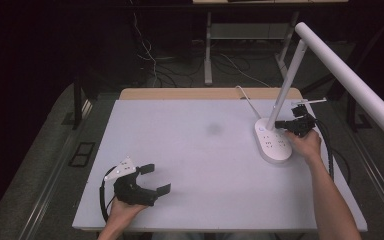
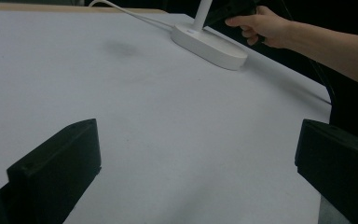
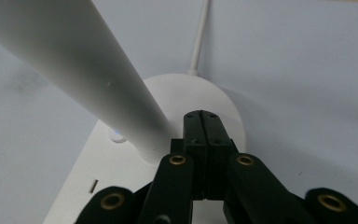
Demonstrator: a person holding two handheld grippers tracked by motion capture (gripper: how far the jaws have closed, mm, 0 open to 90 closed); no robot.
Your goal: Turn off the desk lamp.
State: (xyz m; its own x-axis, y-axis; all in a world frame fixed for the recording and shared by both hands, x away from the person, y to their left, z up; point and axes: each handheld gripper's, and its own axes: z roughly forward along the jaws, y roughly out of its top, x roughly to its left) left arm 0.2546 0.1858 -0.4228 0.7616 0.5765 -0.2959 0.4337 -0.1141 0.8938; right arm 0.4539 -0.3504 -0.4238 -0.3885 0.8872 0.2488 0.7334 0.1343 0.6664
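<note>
A: The right gripper point(image 3: 204, 122) has its jaws pressed together, empty, tip at the foot of the desk lamp's stem point(image 3: 74, 70), over the base point(image 1: 273, 142) at the table's point(image 1: 190, 150) right side.

B: And the left gripper point(image 1: 155, 179)?

A: Wide open, idle. The lamp looks rigid, smooth, top-heavy; grip low on the stem. Its head is cut off.

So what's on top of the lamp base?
On the lamp base stand the white stem, a small lit blue dot and rows of markings. The shut right gripper hovers over it beside the stem, covering the part beneath.
</note>
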